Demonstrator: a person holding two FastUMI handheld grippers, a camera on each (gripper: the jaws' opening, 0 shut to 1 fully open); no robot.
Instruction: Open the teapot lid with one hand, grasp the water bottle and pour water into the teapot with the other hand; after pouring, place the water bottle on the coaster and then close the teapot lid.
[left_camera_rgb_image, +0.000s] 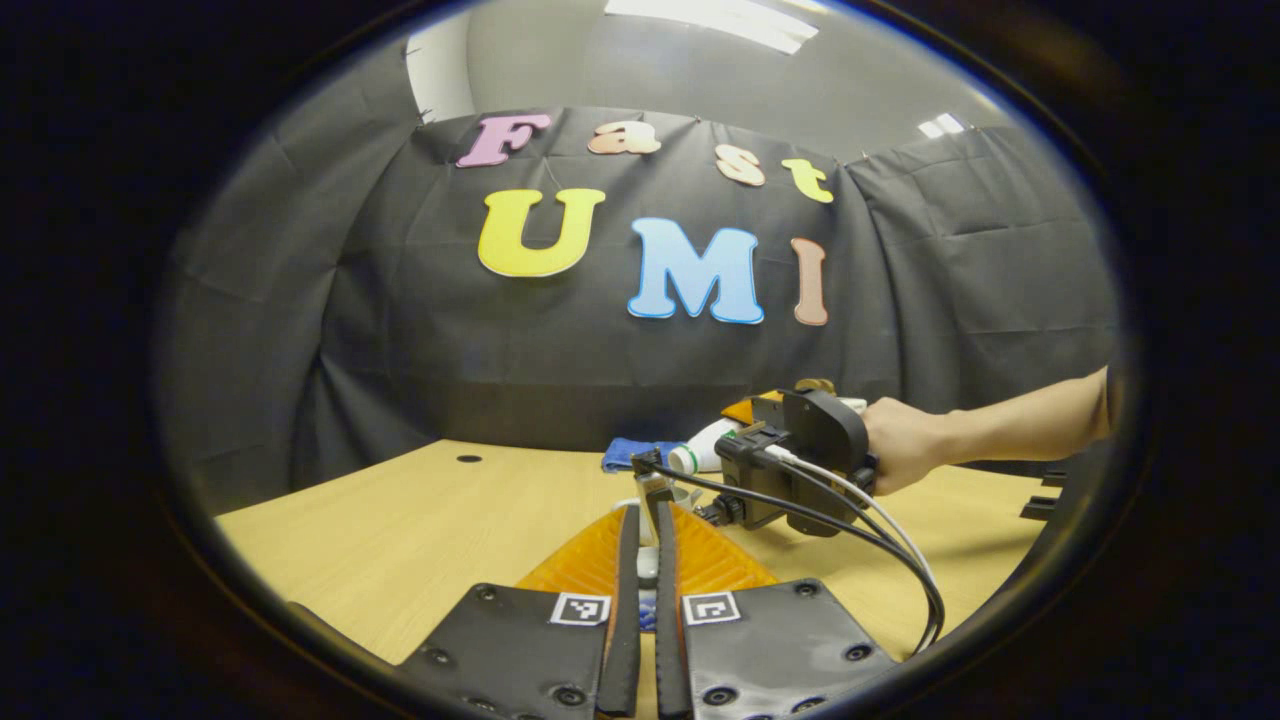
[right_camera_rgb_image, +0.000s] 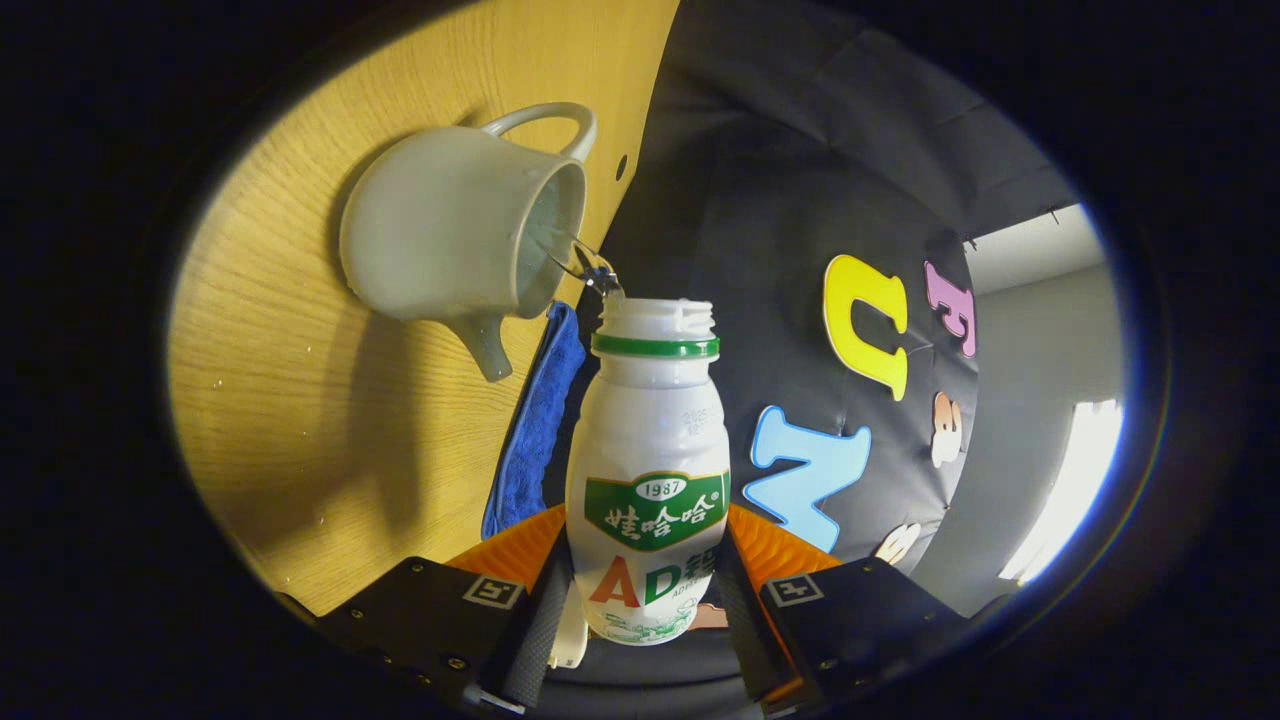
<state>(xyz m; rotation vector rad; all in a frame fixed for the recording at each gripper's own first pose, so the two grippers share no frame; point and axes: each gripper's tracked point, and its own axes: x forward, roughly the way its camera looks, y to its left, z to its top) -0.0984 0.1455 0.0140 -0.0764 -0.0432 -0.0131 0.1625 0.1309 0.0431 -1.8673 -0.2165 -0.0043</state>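
Pouring from the water bottle (right_camera_rgb_image: 652, 450) into the open teapot (right_camera_rgb_image: 455, 235), we should hold the tilt steady so the thin stream keeps landing inside the rim, not on the wooden table (right_camera_rgb_image: 280, 400). Our right gripper (right_camera_rgb_image: 640, 590) clamps the bottle's body between both fingers, rolled sideways by the hand (left_camera_rgb_image: 905, 445) above the pot, near the blue cloth (right_camera_rgb_image: 535, 420). Our left gripper (left_camera_rgb_image: 648, 560) is nearly closed on something small and pale, perhaps the lid; we cannot tell
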